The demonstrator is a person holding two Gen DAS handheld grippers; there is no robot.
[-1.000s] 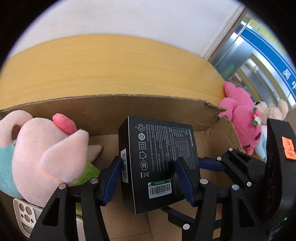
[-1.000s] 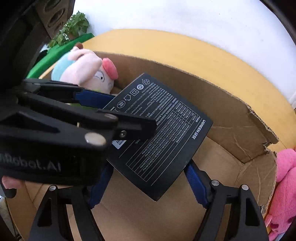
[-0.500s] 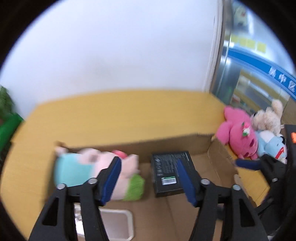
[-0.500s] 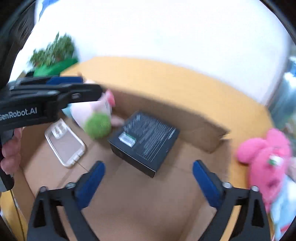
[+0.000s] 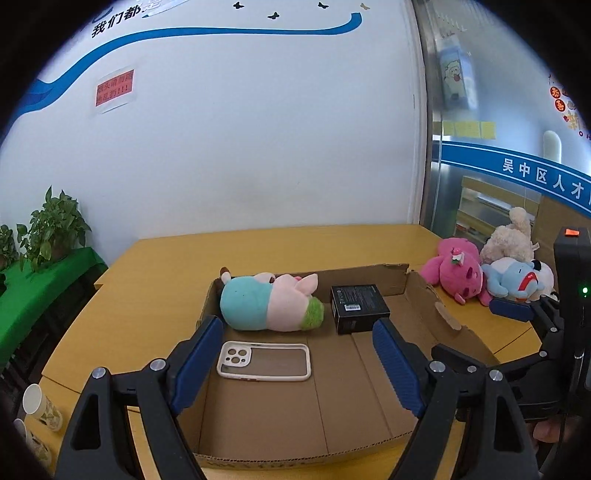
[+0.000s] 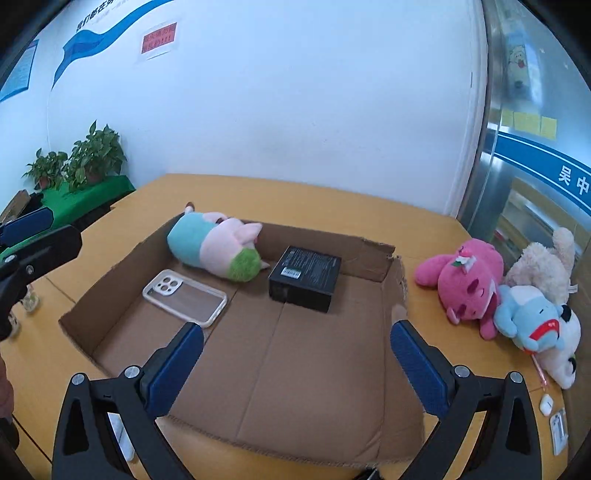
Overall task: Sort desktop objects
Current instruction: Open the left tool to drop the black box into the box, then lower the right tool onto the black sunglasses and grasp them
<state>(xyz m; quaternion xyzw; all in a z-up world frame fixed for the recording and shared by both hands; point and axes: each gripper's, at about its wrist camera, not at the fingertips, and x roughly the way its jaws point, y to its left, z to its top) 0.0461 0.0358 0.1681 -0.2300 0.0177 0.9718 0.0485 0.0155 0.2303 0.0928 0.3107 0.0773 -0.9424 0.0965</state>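
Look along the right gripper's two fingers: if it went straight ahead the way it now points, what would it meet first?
Probably the bare floor of the cardboard box, just short of the black box. The right gripper is open and empty, angled down into it. Depth is unclear, so it might touch the black box first.

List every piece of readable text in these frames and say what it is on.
"吴中区人才": blue band on the glass partition, cut off at the edge.
"我们都": wall lettering, rest cut off.
Red wall notice: too blurred.
Black box print and barcode label: too small.
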